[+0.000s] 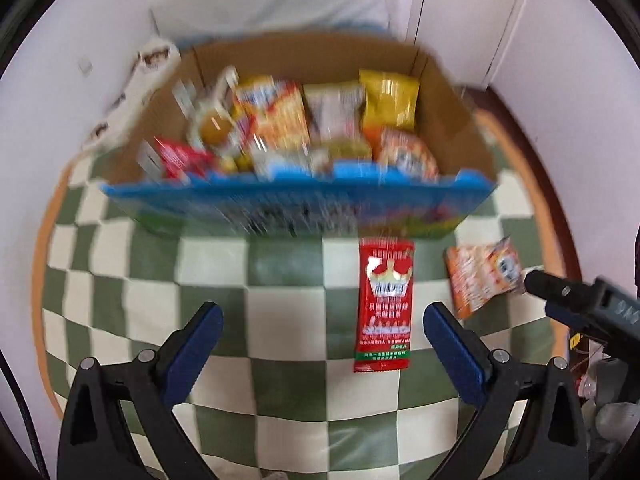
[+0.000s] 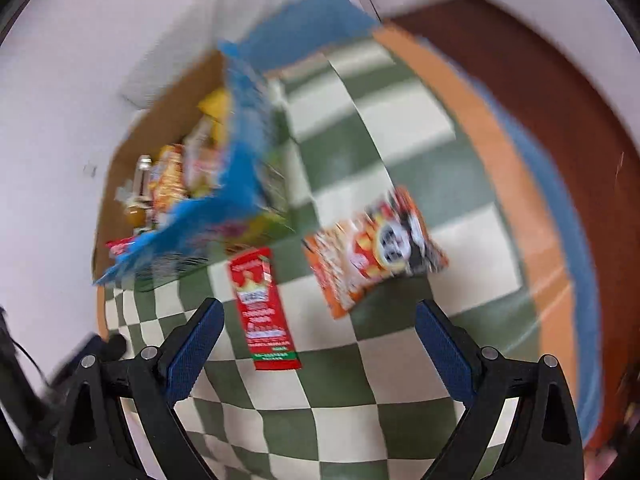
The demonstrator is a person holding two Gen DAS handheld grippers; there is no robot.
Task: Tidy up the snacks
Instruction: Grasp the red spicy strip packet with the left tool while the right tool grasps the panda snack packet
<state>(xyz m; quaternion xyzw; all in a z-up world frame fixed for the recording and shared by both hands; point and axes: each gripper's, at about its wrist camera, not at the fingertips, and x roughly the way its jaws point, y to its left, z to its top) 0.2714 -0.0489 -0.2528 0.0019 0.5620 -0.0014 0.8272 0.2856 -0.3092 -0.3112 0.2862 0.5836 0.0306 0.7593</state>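
Both tongs spread wide and empty: the left gripper hovers over the green-and-cream checked cloth, the right gripper likewise. A long red packet lies flat on the cloth, its far end just at the cardboard box of snacks. Right of it, apart, an orange snack bag lies on the cloth.

- A green-and-cream checked cloth covers a round table with an orange rim.
- White walls stand behind it.
- A white cupboard door shows at the back right.
- The floor is dark reddish brown.
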